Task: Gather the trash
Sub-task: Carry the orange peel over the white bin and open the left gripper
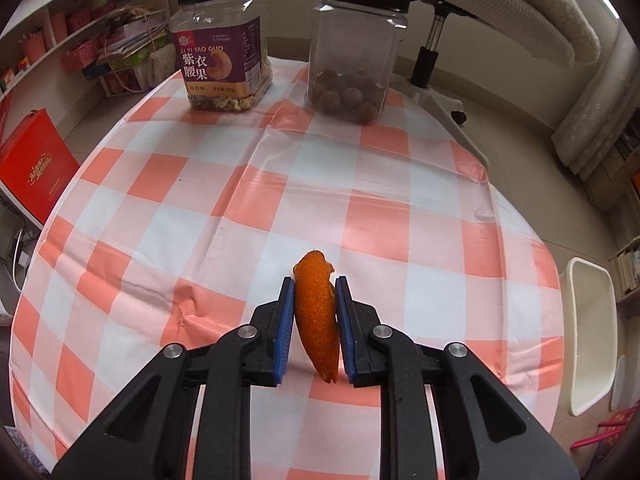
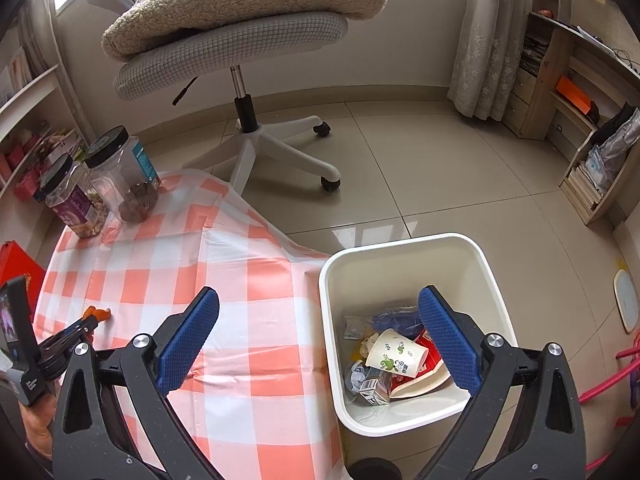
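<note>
Orange peel [image 1: 316, 312] sits clamped between the blue pads [image 1: 285, 328] of the left gripper [image 1: 314, 284], whose jaws stand narrow with the curled strip squeezed upright between them, its tip poking out past the fingertips. Below it lies the table [image 1: 240, 208] under a peach-and-white checked cloth. At the far edge stand two black-lidded clear jars: a cashew jar [image 1: 224, 44] with a purple label and, just beside it, a jar of round brown nuts [image 1: 356, 56].

From the right wrist view, the right gripper [image 2: 318, 300] hangs with jaws spread wide and nothing between them, one finger over the cloth and the other over the white trash bin [image 2: 400, 252]. The bin stands on the tiled floor against the table's edge and holds a paper cup [image 2: 396, 354], a small carton and crumpled wrappers. Behind it stands an office chair [image 2: 240, 40] with a fleece blanket folded on its seat.
</note>
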`<action>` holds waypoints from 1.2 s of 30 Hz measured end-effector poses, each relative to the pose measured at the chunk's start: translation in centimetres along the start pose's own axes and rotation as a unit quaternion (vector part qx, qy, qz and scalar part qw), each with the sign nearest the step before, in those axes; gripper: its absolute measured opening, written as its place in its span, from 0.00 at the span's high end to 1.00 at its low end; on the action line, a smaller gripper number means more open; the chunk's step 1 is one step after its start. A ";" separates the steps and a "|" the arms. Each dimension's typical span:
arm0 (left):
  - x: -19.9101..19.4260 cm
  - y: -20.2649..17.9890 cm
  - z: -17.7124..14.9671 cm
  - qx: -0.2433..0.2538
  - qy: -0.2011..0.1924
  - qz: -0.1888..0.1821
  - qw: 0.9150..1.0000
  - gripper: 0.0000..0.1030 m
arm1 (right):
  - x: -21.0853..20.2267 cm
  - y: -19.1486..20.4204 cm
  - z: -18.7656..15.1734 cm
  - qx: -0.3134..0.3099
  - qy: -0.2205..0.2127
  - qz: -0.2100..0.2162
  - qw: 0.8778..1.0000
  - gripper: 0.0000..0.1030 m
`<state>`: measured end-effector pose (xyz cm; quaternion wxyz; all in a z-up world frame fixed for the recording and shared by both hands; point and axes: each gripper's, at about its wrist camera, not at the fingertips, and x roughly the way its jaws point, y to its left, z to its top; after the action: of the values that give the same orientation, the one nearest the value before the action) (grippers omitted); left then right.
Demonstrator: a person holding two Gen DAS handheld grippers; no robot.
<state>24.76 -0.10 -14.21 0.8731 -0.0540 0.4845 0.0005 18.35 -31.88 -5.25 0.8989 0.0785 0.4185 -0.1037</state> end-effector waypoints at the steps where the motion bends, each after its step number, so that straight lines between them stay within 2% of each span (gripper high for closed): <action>1: -0.6 -0.3 0.1 0.002 -0.005 -0.009 1.000 0.80 | 0.0 -0.3 0.0 0.004 0.001 0.001 1.000 0.07; 7: -4.1 -3.4 0.4 0.029 -0.036 -0.043 0.998 0.81 | -0.4 -1.7 -0.3 0.010 0.001 0.003 1.000 0.07; 16: -7.3 -11.5 -0.3 0.097 -0.058 -0.097 0.989 0.81 | -1.3 -6.8 0.0 0.056 -0.009 -0.004 0.998 0.07; 21: -8.3 -17.6 -0.4 0.134 -0.055 -0.134 0.980 0.81 | -1.7 -10.2 -0.1 0.091 -0.015 -0.015 0.996 0.07; 27: -9.7 -26.8 -0.7 0.172 -0.044 -0.198 0.964 0.81 | -2.6 -14.7 -0.2 0.141 -0.032 -0.032 0.989 0.07; 29: -9.9 -29.3 -0.7 0.178 -0.034 -0.218 0.959 0.76 | -3.2 -16.4 -0.3 0.162 -0.042 -0.045 0.985 0.07; 30: -10.0 -30.1 -0.6 0.176 -0.030 -0.225 0.958 0.62 | -3.6 -17.2 -0.4 0.172 -0.048 -0.054 0.982 0.07; 31: -10.2 -30.7 -0.5 0.175 -0.030 -0.230 0.957 0.55 | -3.9 -18.1 -0.4 0.182 -0.055 -0.061 0.980 0.07; 32: -10.4 -31.1 -0.4 0.175 -0.033 -0.231 0.957 0.48 | -4.3 -18.8 -0.5 0.191 -0.060 -0.067 0.977 0.07; 34: -11.0 -31.3 -0.4 0.180 -0.041 -0.229 0.956 0.44 | -5.0 -19.9 -0.7 0.204 -0.072 -0.080 0.973 0.07; 36: -11.6 -30.8 -0.7 0.193 -0.058 -0.209 0.957 0.33 | -5.7 -20.5 -0.9 0.207 -0.083 -0.090 0.971 0.07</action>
<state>19.67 -30.18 -1.85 0.8744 0.0153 0.4014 -0.2723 8.96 -50.76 -2.52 0.8817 0.2163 0.3171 -0.2745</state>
